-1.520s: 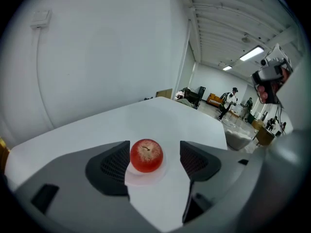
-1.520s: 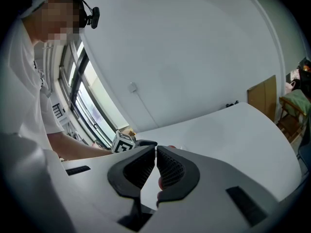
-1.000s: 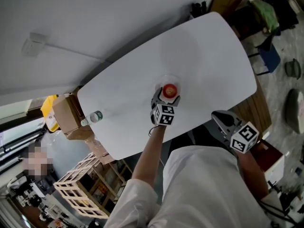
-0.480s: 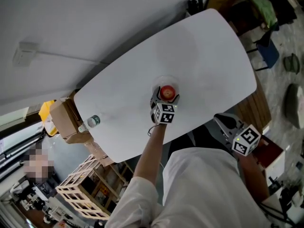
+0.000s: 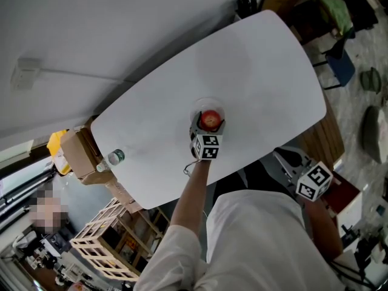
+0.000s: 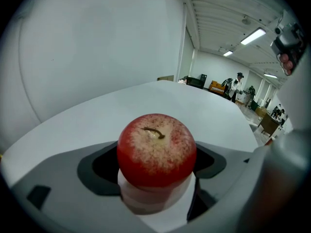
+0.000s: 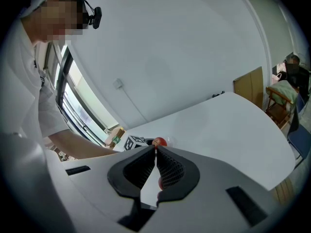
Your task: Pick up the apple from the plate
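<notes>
A red apple (image 5: 210,119) (image 6: 156,149) sits stem-up on a small clear plate (image 5: 209,104) in the middle of the white table (image 5: 260,71). My left gripper (image 5: 210,122) (image 6: 155,165) reaches over the near table edge and straddles the apple. Its dark pads (image 6: 99,164) stand close on either side, and the jaws are closing around the apple, which still rests on the plate. My right gripper (image 5: 284,156) (image 7: 155,147) hovers off the table's near right side, shut with nothing in it. In the right gripper view the apple (image 7: 160,141) shows small beyond the tips.
A plastic bottle (image 5: 115,157) stands at the table's left end, next to a cardboard box (image 5: 76,153). A wooden crate (image 5: 103,241) sits on the floor below. Chairs and clutter (image 5: 342,71) lie past the table's right end.
My left gripper has sunk a little, so its fingers now flank the apple more fully. The right gripper has hardly moved.
</notes>
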The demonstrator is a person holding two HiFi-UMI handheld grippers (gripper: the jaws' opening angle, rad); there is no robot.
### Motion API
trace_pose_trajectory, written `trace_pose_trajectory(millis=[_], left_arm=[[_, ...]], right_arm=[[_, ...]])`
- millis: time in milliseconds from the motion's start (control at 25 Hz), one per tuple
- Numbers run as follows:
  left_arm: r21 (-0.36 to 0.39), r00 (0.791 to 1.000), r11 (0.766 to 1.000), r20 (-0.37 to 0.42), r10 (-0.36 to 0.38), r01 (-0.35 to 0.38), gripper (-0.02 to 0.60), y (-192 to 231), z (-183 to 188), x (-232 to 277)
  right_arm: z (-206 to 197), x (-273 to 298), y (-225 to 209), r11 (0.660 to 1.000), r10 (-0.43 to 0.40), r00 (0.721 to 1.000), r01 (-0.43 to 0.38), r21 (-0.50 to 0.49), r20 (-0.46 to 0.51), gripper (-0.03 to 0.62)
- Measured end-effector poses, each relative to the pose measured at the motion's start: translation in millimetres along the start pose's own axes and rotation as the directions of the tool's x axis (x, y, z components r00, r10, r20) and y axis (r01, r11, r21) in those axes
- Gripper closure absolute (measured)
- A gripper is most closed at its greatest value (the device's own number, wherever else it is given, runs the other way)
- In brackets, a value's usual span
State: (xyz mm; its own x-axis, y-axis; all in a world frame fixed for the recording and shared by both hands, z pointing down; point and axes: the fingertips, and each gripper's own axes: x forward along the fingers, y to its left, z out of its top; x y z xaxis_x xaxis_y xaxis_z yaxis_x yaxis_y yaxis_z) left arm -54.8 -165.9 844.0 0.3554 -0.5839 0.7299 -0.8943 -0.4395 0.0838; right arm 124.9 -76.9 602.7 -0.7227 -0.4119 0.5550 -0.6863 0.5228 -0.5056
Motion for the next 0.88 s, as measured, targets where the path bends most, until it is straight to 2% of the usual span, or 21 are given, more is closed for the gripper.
trace_pose_trajectory(millis=[360, 880], left_arm=[[-0.061, 0.999, 0.998, 0.020, -0.031, 0.032, 0.164, 1.4, 5.9, -5.7], [-0.078, 0.996, 0.996, 0.083, -0.042, 0.048, 0.164, 4.2, 47.5, -53.7]], right_arm=[[0.8, 3.5, 2.9, 1.000, 0.024, 1.000, -0.024, -0.021, -0.001, 0.554], [14.0, 4.9, 7.1, 0.997, 0.060, 0.998, -0.059, -0.059, 0.021, 0.554]])
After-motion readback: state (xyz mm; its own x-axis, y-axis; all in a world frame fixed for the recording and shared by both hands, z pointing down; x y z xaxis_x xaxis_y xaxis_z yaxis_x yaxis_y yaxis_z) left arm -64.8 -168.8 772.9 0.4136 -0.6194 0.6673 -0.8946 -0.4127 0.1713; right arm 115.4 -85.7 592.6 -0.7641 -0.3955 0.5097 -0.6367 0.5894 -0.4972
